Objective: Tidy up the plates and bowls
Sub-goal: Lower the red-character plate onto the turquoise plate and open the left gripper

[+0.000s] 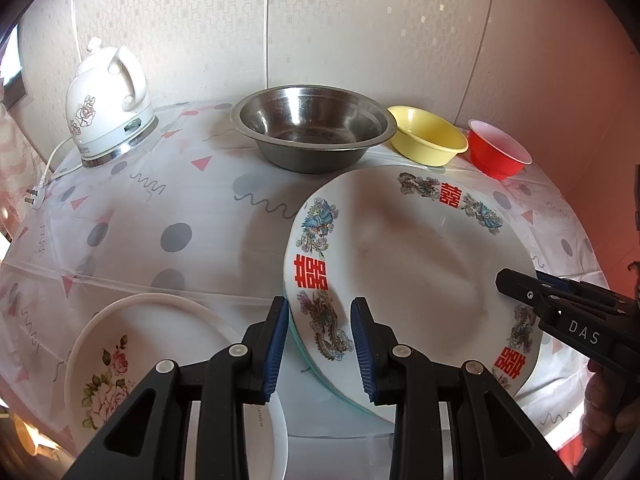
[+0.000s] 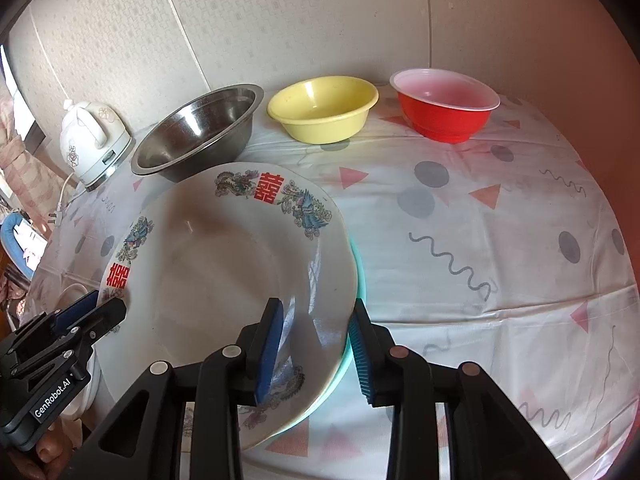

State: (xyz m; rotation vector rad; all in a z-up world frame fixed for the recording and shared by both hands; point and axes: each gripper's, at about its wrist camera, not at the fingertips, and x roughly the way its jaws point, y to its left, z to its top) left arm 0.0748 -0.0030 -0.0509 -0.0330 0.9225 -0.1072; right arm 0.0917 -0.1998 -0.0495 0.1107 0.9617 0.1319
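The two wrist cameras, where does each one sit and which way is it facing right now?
Left wrist: on the left gripper, facing the wall across the dragon plate; right gripper at right.
Right wrist: on the right gripper, at the plate's opposite rim; left gripper at left.
Shared: plate, steel bowl, kettle.

The big plate (image 1: 408, 264) was white with red signs and dragons. Under it peeked a light green plate (image 2: 356, 272). The bowls were silver (image 1: 312, 132), yellow (image 1: 428, 136) and red (image 1: 498, 154). The desk cloth (image 1: 160, 216) had grey dots and pink triangles.
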